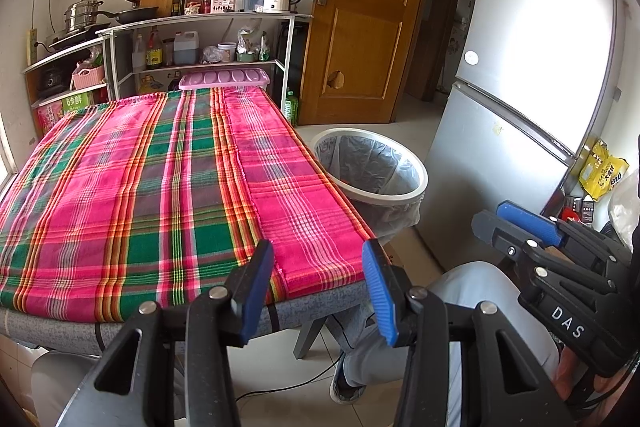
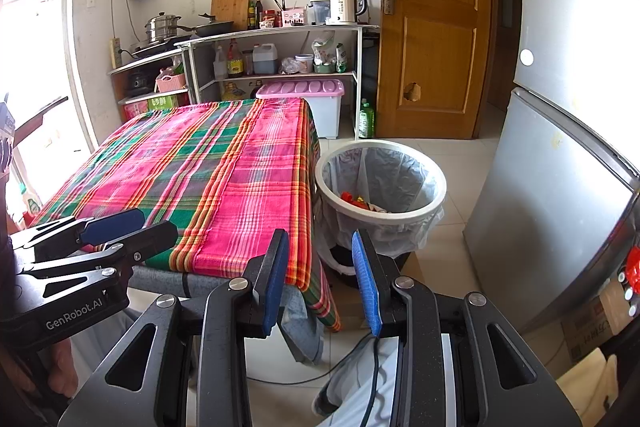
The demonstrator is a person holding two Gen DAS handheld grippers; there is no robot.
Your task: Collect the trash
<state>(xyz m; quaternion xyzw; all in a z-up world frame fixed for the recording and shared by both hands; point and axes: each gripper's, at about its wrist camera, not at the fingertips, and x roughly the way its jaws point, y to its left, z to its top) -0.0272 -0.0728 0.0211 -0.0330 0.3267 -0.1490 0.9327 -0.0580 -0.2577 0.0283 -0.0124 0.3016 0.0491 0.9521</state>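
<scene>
A white-rimmed bin (image 1: 384,197) (image 2: 384,218) with a grey plastic liner stands on the floor off the table's right side. Red and yellow wrappers (image 2: 356,201) lie at its bottom. The table (image 1: 160,167) (image 2: 224,167) wears a pink and green plaid cloth, and I see nothing lying on it. My left gripper (image 1: 318,287) (image 2: 136,231) hovers over the table's near edge, open, its blue pads holding nothing. My right gripper (image 2: 320,279) (image 1: 508,225) is level with the table's near right corner, in front of the bin, open and empty too.
A silver fridge (image 1: 520,87) (image 2: 560,147) stands close on the right, a wooden door (image 2: 436,27) behind the bin. Kitchen shelves (image 2: 280,31) and a pink-lidded box (image 2: 304,89) line the far wall. A person's legs (image 1: 460,291) and a floor cable (image 2: 340,363) lie below the grippers.
</scene>
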